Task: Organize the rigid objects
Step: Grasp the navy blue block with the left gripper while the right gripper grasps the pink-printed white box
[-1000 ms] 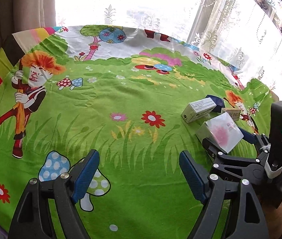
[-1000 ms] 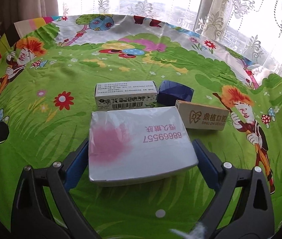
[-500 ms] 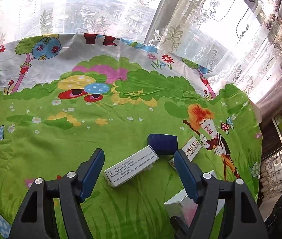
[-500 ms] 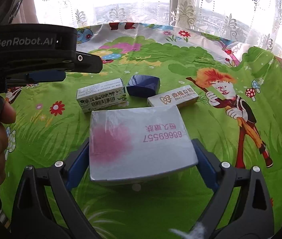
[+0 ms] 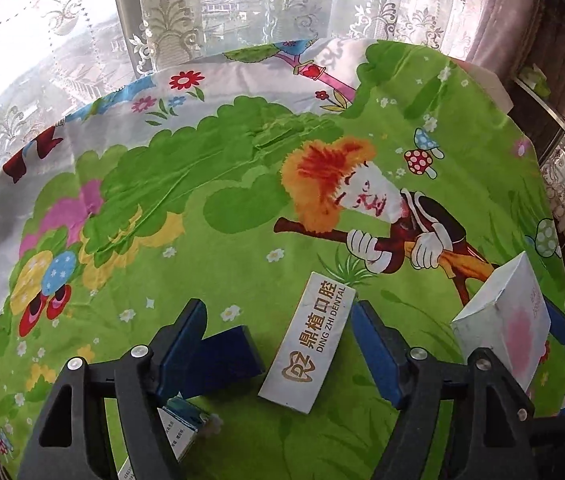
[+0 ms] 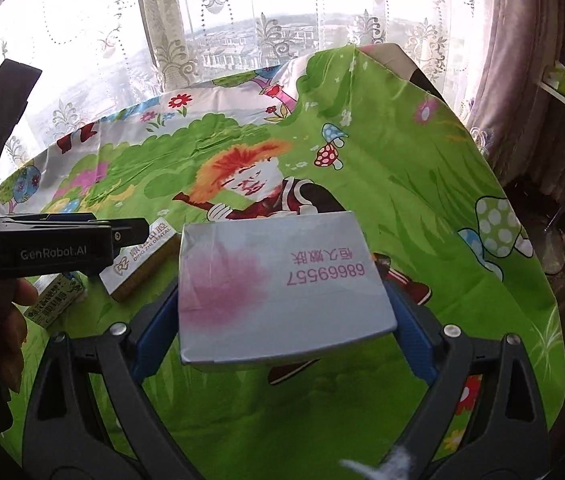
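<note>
My right gripper (image 6: 282, 304) is shut on a flat white box with a pink blotch (image 6: 282, 280) and holds it above the cloth; the box also shows at the right of the left wrist view (image 5: 506, 320). My left gripper (image 5: 278, 340) is open, low over the table. Between its fingers lie a white "Ding Zhi Dental" box (image 5: 310, 344) and a dark blue box (image 5: 226, 356). A white-and-green carton (image 5: 180, 428) lies under its left finger. The dental box (image 6: 138, 260) and the carton (image 6: 56, 300) also show in the right wrist view.
The table wears a green cartoon cloth (image 5: 242, 184) with mushrooms and a red-haired figure. Lace curtains and a window (image 5: 242, 4) stand behind it. The table's right edge (image 6: 522, 216) drops off beside a dark shelf.
My left gripper has swung right and come down over the dental box and blue box. My right gripper has carried the white box to the right, away from the other boxes.
</note>
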`<state>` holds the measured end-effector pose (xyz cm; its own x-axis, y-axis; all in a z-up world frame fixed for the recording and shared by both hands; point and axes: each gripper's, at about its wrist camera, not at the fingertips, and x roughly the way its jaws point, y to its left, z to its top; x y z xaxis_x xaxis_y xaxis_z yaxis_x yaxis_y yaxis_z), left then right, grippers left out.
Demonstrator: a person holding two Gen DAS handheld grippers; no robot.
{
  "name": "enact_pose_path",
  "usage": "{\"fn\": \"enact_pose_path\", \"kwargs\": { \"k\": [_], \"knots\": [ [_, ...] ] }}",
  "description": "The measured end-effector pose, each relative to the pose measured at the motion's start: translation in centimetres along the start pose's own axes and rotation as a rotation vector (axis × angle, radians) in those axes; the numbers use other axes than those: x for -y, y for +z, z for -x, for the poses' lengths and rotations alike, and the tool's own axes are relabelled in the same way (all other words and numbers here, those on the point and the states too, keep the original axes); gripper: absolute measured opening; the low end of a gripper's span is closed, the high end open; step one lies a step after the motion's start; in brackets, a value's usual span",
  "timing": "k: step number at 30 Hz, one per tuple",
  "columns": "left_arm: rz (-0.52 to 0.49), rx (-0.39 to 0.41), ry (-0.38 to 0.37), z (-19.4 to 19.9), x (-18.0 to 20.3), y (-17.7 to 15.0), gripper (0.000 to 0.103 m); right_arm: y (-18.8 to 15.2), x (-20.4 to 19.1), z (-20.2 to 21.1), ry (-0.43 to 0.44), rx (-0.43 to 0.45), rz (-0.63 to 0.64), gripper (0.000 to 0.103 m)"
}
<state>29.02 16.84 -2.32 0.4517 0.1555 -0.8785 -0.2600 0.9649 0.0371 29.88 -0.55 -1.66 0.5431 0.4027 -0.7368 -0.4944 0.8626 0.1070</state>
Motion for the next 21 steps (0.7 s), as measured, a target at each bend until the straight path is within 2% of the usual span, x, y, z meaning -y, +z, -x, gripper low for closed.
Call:
{"fn": "enact_pose_path", "kwargs": {
  "k": [2, 5, 7, 10, 13, 17, 21],
  "knots": [
    [-0.068, -0.025, 0.038, -0.8, 0.5, 0.1, 0.078, -0.2, -0.4, -0.2, 0.011, -0.011, 0.014, 0.096],
    [-0.105, -0.065, -0.009, -1.6, 0.2, 0.1, 0.079, -0.4, -0.9, -0.5, 0.029, -0.015, 0.033, 0.096],
    [-0.112, -0.105, 0.012, -2.4, -0.3, -0.2, 0.063, -0.4, -1.0, -0.6, 0.038, -0.014, 0.037, 0.096],
    [-0.053, -0.105, -0.042, -2.0, -1.7, -1.0, 0.050, -0.4, -1.3, -0.7, 0.064, -0.012, 0.037, 0.096],
    [-0.004, -0.100, -0.043, -1.2, -2.5, -2.2, 0.040, -0.5, -2.4, -0.6, 0.106, -0.007, 0.074, 0.096],
    [0.052, -0.103, -0.033, 0.1, -3.2, -4.5, 0.038, -1.0, -4.0, -0.4, 0.163, -0.011, 0.133, 0.096],
    [0.151, -0.101, -0.031, 2.2, -3.8, -7.5, 0.037, -1.3, -4.7, -0.2, 0.203, -0.017, 0.161, 0.096]
  ]
}}
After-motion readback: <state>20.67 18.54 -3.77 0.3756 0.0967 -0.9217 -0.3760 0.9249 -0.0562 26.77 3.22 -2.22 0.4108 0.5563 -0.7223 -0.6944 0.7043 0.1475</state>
